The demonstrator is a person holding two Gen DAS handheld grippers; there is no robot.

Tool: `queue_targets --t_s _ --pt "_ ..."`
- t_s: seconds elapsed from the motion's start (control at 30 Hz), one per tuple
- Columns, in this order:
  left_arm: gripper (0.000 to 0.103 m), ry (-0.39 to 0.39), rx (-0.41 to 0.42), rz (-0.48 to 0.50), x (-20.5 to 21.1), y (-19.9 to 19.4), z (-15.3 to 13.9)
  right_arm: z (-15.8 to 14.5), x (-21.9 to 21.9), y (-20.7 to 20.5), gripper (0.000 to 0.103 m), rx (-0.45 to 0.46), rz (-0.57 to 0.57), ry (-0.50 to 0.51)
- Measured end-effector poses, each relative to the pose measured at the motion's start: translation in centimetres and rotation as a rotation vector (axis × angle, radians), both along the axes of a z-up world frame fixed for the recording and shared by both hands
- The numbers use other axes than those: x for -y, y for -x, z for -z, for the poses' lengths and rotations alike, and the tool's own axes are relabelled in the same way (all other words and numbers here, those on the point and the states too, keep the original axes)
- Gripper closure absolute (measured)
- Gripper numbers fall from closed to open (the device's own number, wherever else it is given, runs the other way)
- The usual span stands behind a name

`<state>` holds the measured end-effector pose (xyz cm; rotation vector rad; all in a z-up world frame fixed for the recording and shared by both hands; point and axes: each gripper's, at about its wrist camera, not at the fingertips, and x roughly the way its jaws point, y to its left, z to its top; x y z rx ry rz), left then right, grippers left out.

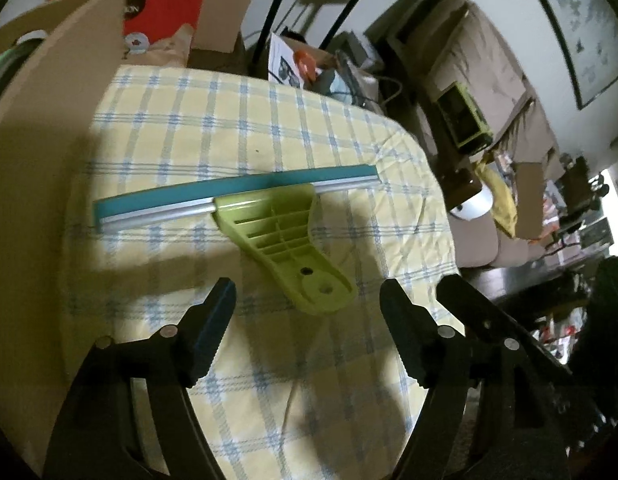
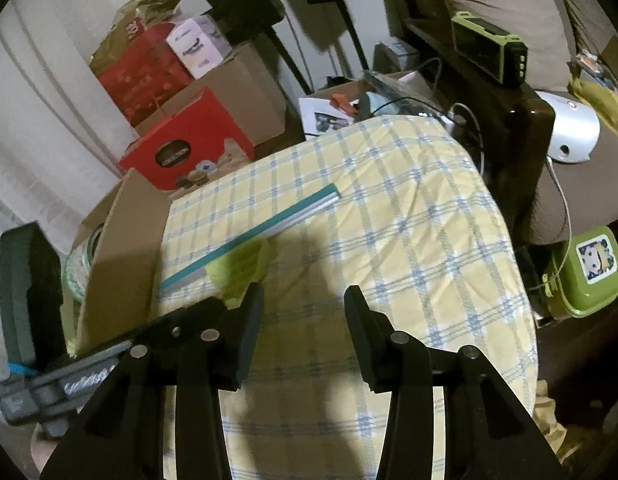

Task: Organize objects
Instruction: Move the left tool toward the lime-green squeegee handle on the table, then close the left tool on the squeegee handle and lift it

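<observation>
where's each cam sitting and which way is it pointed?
Left wrist: on the left tongs, angled down at the squeegee on the checked cloth; both fingers show, open.
Right wrist: on the right tongs, angled down at the cloth; fingers apart, empty; left tongs intrude.
Shared: squeegee, cloth, cardboard box.

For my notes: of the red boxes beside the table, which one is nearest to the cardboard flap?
The lower red box with the round dark label; the other red box sits higher and farther back.

Cardboard flap [image 1: 57,128] walls the left; squeegee [image 1: 245,200] lies mid-cloth.
</observation>
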<state>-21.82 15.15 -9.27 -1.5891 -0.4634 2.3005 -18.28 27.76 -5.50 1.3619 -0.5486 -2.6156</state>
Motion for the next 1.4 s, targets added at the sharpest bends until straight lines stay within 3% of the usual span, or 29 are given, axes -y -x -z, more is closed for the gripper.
queue_targets --t_s 0.4,0.6,0.9,0.93,1.13,1.3,1.37,1.4 --pt "0.033 0.118 0.05 0.028 -2.3 2.2 1.9 0.7 -1.4 -0.7 0.059 0.007 0.013 -0.003" --pt "0.058 0.164 0.011 0.059 -2.2 1.4 1.9 1.1 -1.5 -0.7 0.059 0.013 0.01 0.004" --pt "0.074 0.146 -0.047 0.087 -1.1 -0.9 1.7 1.4 -1.3 -0.7 0.059 0.019 0.004 0.016" --pt "0.095 0.137 -0.045 0.092 -0.9 -1.2 1.7 1.6 -1.4 -0.6 0.059 0.024 0.005 0.027" --pt "0.097 0.16 -0.04 0.108 -0.7 -2.3 2.3 2.2 -2.0 -0.2 0.059 0.034 0.032 0.009" --pt "0.098 0.126 -0.023 0.087 0.0 -2.0 2.4 2.2 -2.4 0.7 0.058 0.021 0.004 -0.06" --pt "0.091 0.098 -0.01 0.063 0.5 -2.1 2.0 2.3 -2.2 1.7 0.058 0.015 -0.021 -0.11" --pt "0.079 0.072 -0.006 0.051 0.9 -2.1 1.8 2.4 -2.1 2.2 0.058 0.02 -0.03 -0.126"
